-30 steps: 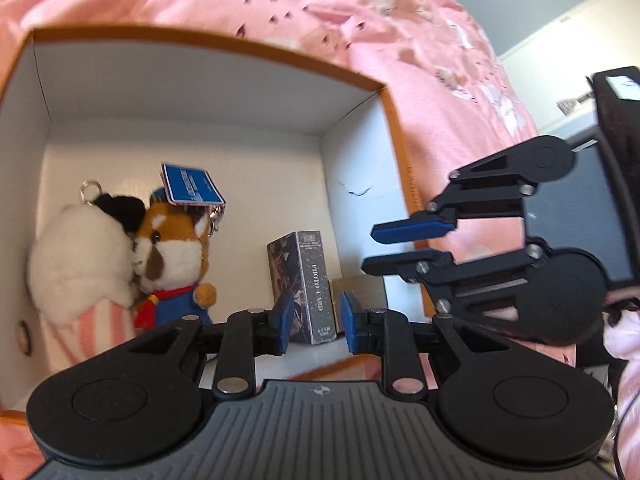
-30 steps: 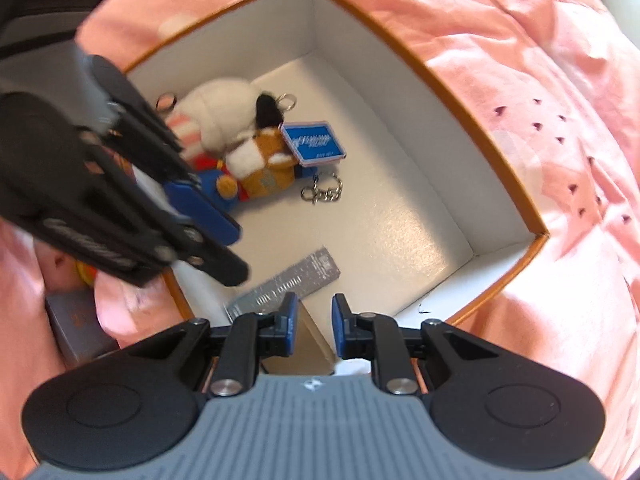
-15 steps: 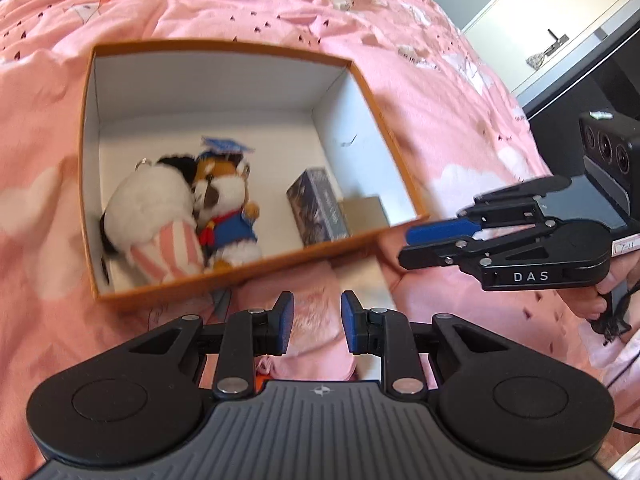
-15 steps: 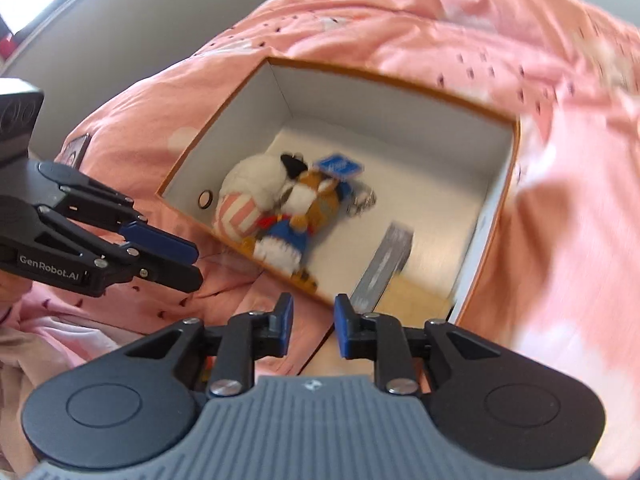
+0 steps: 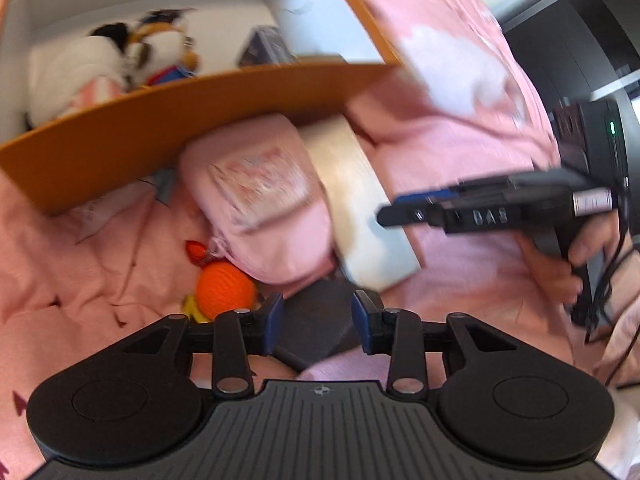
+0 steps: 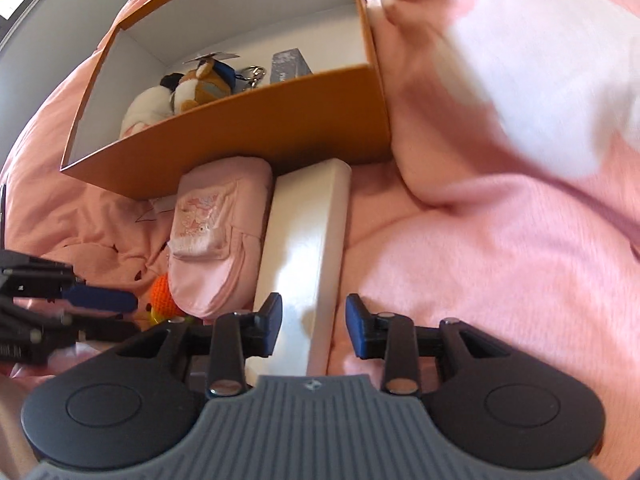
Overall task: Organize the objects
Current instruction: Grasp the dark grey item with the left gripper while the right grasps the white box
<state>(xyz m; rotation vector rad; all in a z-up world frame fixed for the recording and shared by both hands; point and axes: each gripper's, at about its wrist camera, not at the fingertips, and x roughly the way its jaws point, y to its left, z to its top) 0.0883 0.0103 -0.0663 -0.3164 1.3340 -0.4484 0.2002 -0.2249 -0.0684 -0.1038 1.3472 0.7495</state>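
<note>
An orange box (image 5: 192, 120) (image 6: 256, 120) with a white inside lies on the pink bedding and holds two plush toys (image 5: 120, 56) (image 6: 184, 88) and a dark card box (image 6: 290, 65). In front of it lie a pink pouch (image 5: 260, 200) (image 6: 216, 240), a long white box (image 5: 360, 216) (image 6: 308, 240) and an orange crochet toy (image 5: 224, 290) (image 6: 162, 294). My left gripper (image 5: 318, 316) (image 6: 104, 300) hovers over a dark grey flat thing (image 5: 316, 326), its jaws opening and not touching it. My right gripper (image 6: 314, 316) (image 5: 394, 208) is opening over the white box's near end, with no pad pressing on it.
Rumpled pink bedding (image 6: 480, 240) with white cloud prints rises in a fold to the right of the box. A person's hand (image 5: 576, 256) holds the right gripper's handle, with black cables hanging by it. Dark furniture (image 5: 580, 40) stands at the far right.
Both grippers have drawn back from over the orange box and come down over the things in front of it. Both pairs of jaws stand wider than before. The right view has rolled.
</note>
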